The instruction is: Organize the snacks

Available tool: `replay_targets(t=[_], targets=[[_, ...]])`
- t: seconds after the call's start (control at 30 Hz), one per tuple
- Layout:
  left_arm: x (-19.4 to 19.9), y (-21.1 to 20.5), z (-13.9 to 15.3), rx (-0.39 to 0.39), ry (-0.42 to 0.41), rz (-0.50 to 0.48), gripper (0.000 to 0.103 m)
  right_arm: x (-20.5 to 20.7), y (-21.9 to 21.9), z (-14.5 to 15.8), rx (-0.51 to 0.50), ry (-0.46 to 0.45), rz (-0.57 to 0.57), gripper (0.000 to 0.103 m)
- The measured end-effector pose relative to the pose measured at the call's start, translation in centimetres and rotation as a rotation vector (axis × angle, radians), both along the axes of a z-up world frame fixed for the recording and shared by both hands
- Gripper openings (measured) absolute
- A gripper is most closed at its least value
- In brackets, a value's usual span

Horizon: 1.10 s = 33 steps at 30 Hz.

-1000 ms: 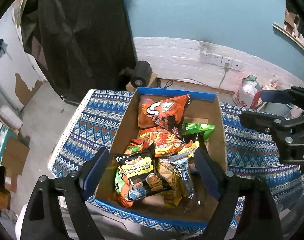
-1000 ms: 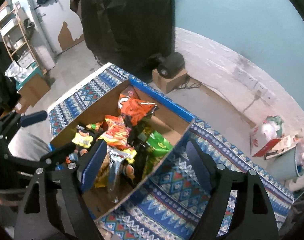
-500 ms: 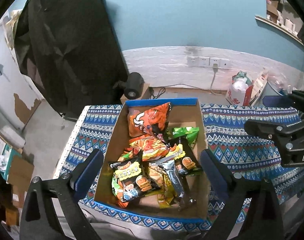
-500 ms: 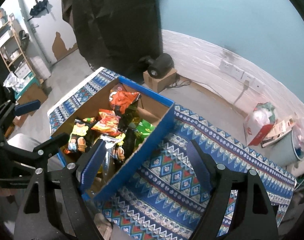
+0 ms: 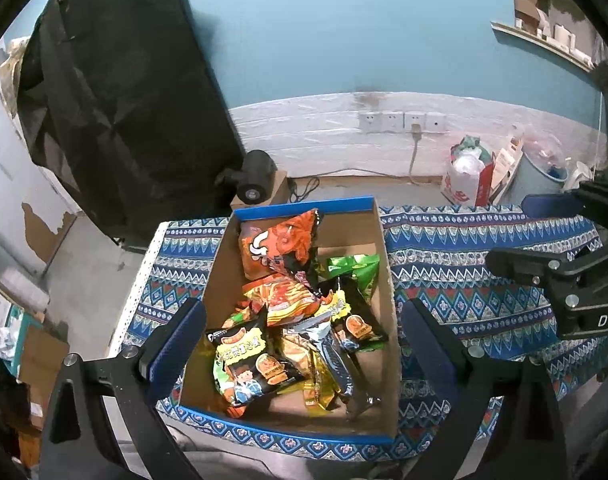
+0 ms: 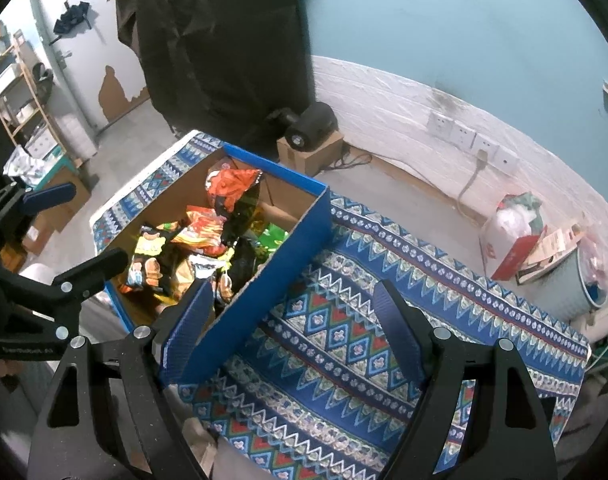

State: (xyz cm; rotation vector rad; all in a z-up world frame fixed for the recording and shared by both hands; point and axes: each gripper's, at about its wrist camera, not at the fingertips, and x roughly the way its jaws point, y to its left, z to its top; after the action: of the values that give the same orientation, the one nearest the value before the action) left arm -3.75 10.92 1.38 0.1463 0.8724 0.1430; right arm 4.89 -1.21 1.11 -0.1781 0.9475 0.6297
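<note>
A cardboard box with a blue rim stands on a table covered by a patterned blue cloth. Several snack packets lie in it: an orange bag at the back, a green one on the right, and a black and yellow one in front. My left gripper hangs open above the box's near half, holding nothing. My right gripper is open over the cloth beside the box's blue right wall, also holding nothing. Each gripper shows in the other's view: the right gripper and the left gripper.
Behind the table a black sheet hangs, and a black round device sits on a small carton on the floor. Wall sockets, a white bag and a bin are at the back right. The cloth right of the box is bare.
Both grippers have drawn back from the box, so the whole box now shows. The left jaws have widened. The right gripper has shifted right, from over the box to over the cloth.
</note>
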Motion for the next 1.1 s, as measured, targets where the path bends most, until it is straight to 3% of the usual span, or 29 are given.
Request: replay_targets(t=[1.1], targets=[[-0.21,-0.46,0.50,-0.004,0.001,-0.003,0.099,0.01,-0.11,-0.04,-0.007,-0.006,-0.006,0.081]])
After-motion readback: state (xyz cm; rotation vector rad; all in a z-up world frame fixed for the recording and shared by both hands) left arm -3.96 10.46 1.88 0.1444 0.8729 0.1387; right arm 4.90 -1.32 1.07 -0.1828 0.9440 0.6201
